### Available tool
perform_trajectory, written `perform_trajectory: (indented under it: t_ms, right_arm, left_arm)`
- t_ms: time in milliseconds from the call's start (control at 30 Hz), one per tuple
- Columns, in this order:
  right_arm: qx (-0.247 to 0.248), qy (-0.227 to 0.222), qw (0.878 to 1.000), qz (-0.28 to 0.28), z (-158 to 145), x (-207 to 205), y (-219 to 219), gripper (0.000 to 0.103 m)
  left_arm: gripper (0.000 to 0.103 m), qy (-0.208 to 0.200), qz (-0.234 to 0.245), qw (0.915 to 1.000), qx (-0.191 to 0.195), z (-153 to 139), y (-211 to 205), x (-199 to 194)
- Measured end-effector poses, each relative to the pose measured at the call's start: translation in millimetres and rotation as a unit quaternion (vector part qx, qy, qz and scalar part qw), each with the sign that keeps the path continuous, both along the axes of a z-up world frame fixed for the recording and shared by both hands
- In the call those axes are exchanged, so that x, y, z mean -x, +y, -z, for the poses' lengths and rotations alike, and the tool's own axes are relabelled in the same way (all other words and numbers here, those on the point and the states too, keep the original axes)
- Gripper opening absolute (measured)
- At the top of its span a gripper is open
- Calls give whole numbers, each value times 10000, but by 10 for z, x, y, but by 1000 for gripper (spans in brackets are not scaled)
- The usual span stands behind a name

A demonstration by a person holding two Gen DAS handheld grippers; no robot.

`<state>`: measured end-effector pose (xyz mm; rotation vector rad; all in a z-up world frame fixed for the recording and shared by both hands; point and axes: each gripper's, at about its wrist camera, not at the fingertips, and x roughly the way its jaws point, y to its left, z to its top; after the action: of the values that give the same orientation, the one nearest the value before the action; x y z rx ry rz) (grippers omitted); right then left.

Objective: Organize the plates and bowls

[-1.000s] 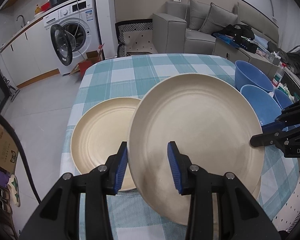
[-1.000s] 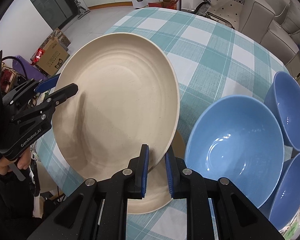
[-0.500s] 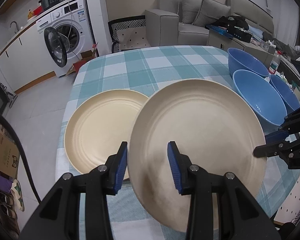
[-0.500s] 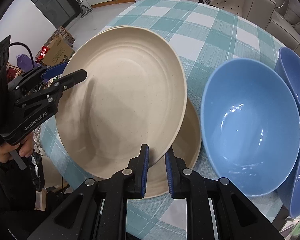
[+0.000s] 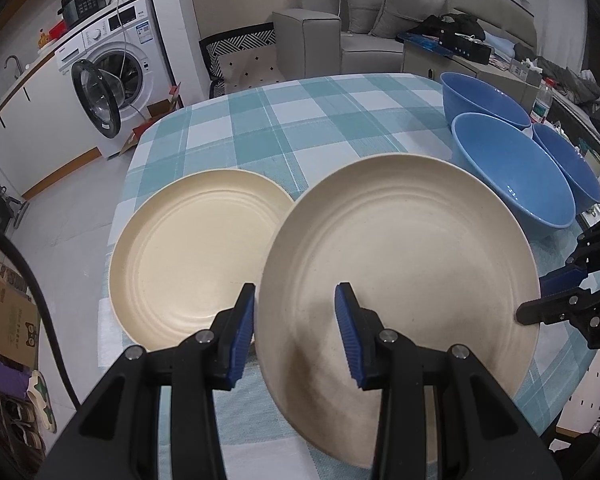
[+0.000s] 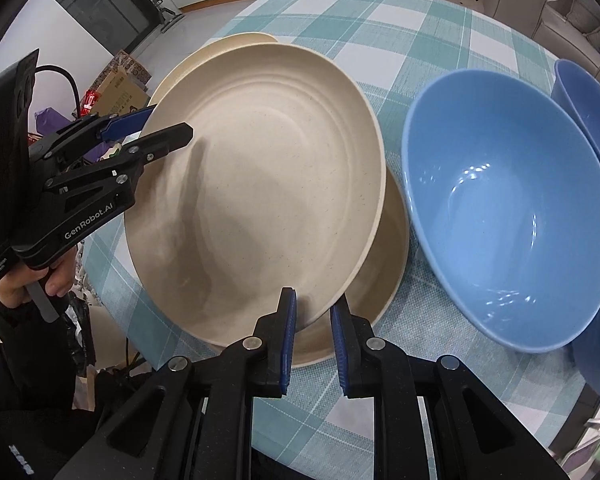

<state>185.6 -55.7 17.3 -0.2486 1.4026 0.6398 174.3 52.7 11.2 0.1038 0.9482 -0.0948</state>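
A cream plate [image 5: 400, 256] [image 6: 260, 184] is held tilted above the checked table, between both grippers. My right gripper [image 6: 313, 312] is shut on its near rim and also shows at the right in the left wrist view [image 5: 540, 300]. My left gripper [image 5: 296, 320] straddles the plate's opposite rim with jaws apart; it shows at the left in the right wrist view [image 6: 160, 124]. A second cream plate [image 5: 196, 248] lies on the table to the left. A third cream plate [image 6: 384, 276] lies under the held one. Three blue bowls [image 5: 512, 176] [image 6: 508, 208] stand on the right.
The table [image 5: 300, 120] has a teal and white checked cloth. A washing machine [image 5: 116, 68] with its door open, a chair and a grey sofa [image 5: 340, 36] stand beyond it. Cardboard boxes [image 6: 120, 80] lie on the floor by the left edge.
The held plate has sunk lower and levelled out over the plate beneath it. The bowls appear closer in the right wrist view. Both grippers keep their places on the rim.
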Motion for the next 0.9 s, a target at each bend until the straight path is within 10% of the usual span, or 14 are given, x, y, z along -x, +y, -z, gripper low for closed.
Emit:
perform_trajectory:
  t_ms: [900]
  right_arm:
    - [-104,460,9988,124,151,47,-234,18]
  left_arm:
    - [38,253,266,9990,-248,187,-261,-88]
